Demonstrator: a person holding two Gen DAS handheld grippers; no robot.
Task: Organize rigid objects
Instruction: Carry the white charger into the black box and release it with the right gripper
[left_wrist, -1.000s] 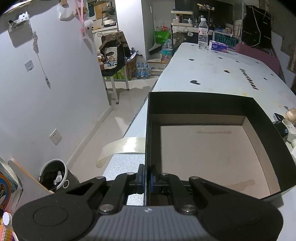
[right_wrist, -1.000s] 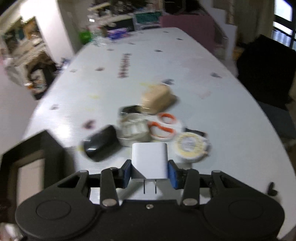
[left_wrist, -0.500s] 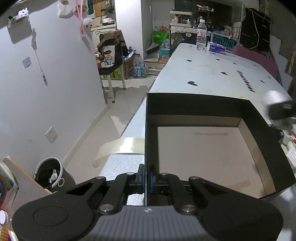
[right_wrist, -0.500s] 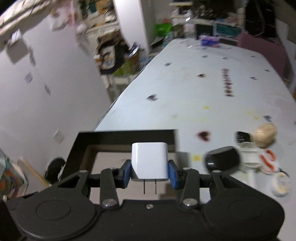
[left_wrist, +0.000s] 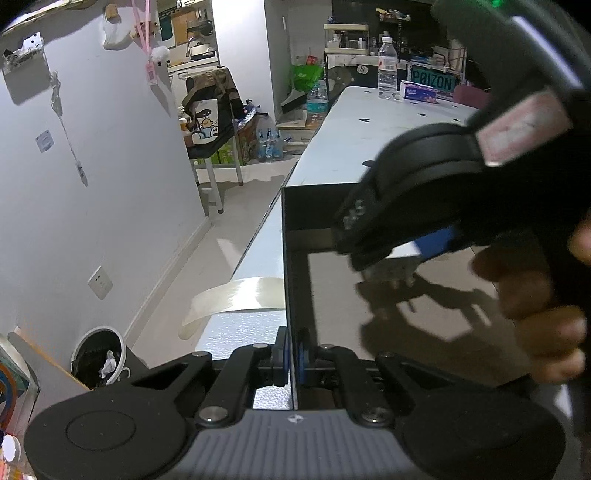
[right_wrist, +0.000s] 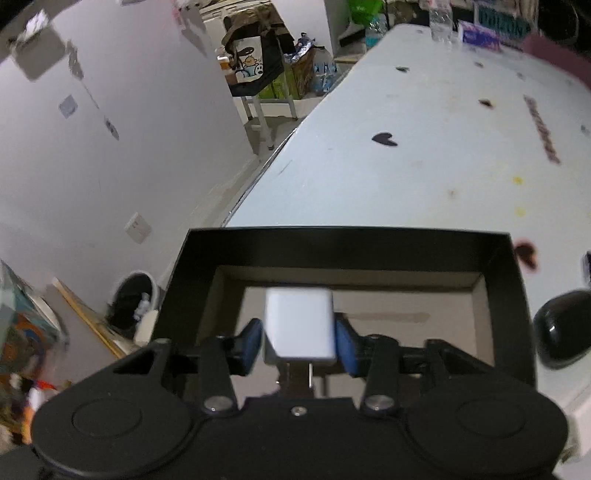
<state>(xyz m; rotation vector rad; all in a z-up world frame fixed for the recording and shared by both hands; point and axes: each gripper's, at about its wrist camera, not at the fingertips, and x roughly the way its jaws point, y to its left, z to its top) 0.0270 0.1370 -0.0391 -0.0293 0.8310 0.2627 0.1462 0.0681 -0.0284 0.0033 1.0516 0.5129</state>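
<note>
Between the right tongs (right_wrist: 299, 341), over the open black box (right_wrist: 347, 240): the white charger (right_wrist: 300, 325) let go.

The right tongs' jaws have just been opening, and their blue pads now stand clear of the charger on both sides, so it looks released, dropping prongs-down toward the box floor; a second ago it was clamped over the desk (right_wrist: 424, 147). The left tongs (left_wrist: 291, 360) are fully shut on the box's near wall, steadying it. To the right of the right tongs, outside the box, a black rounded object (right_wrist: 561, 328) waits, so sorting is likely only begun.
</note>
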